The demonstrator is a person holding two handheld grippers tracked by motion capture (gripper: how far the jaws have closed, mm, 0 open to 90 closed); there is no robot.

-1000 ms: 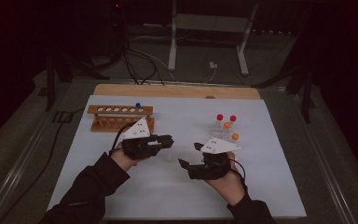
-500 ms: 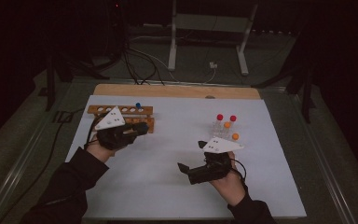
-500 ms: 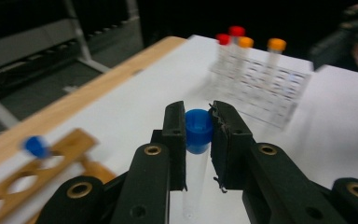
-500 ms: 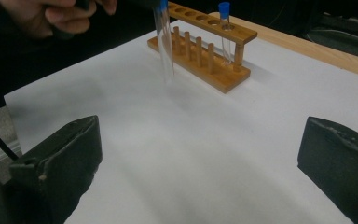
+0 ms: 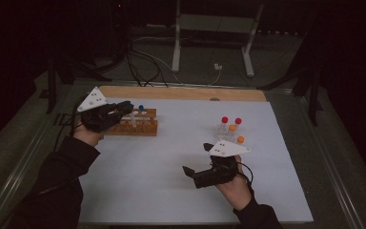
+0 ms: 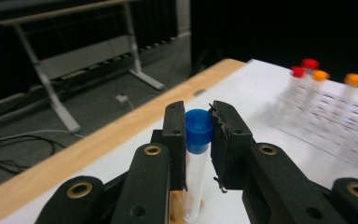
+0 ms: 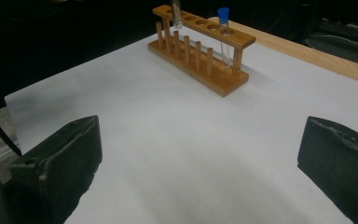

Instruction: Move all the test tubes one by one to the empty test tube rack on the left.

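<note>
The left gripper [image 6: 198,140] clamps a blue-capped tube [image 6: 196,158] over the wooden rack [image 5: 136,126] near the desk's far left corner. One tube [image 7: 223,35] is racked; four tubes [image 5: 231,128] wait by the right edge. The right gripper [image 5: 198,175] hangs spread, empty.

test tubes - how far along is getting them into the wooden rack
Done: one blue-capped tube stands in the end hole of the wooden rack. In hand: the left gripper is shut on a second blue-capped tube, held upright over the rack. Left: four tubes with red and orange caps stand on the right of the white mat; the right gripper is open and holds nothing.
</note>
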